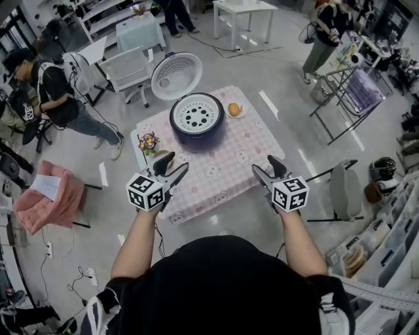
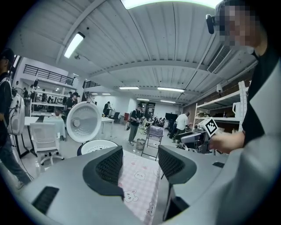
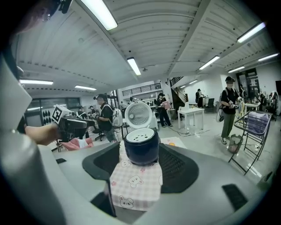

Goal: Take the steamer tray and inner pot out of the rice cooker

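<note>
Hovering over the near edge of the counter, left tool and right tool both gape empty. With the lid up, the steamer tray sits exposed, likely first out.

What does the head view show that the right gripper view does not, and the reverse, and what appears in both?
Head view only: the flower bunch and the right gripper's marker cube. Right gripper view only: ceiling light strips and the rice cooker's dark side wall. Both: the open-lidded rice cooker, the white steamer tray in it, the checked tablecloth and the left gripper.
</note>
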Demonstrator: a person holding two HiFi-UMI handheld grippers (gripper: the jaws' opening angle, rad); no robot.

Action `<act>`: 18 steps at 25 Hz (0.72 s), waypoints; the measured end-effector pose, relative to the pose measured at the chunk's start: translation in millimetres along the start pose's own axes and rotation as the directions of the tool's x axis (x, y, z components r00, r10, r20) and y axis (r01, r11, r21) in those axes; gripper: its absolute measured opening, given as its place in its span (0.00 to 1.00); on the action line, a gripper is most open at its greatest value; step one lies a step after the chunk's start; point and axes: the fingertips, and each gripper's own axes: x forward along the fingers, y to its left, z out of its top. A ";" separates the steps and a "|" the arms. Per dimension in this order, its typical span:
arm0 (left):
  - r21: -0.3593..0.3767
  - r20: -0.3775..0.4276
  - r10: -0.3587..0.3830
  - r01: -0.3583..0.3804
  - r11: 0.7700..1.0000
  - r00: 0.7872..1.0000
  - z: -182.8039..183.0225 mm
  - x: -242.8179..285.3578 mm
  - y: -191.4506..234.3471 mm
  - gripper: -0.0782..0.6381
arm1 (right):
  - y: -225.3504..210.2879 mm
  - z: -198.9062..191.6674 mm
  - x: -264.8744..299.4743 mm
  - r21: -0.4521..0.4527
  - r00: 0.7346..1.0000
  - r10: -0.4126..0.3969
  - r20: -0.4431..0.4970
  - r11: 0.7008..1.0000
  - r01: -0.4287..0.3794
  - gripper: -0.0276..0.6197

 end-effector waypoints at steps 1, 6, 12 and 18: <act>-0.002 -0.001 -0.004 0.004 1.000 1.000 -0.2 2.8 -3.1 0.48 | -1.6 -1.6 -1.5 -0.001 1.000 0.002 -0.006 1.000 -0.002 0.50; -0.015 -0.016 -0.008 0.008 1.000 1.000 -6.5 11.1 -1.8 0.48 | -1.9 -2.7 -0.6 -0.002 1.000 0.014 -0.018 1.000 -0.014 0.49; -0.037 -0.015 -0.024 0.024 0.999 1.000 -12.7 18.2 11.1 0.48 | 0.0 -7.3 14.6 -0.007 0.999 0.016 -0.046 1.000 -0.016 0.49; -0.020 -0.046 -0.019 0.018 1.000 0.999 -19.8 20.6 48.6 0.48 | 6.6 10.4 45.0 -0.009 0.999 0.012 -0.042 1.000 -0.013 0.49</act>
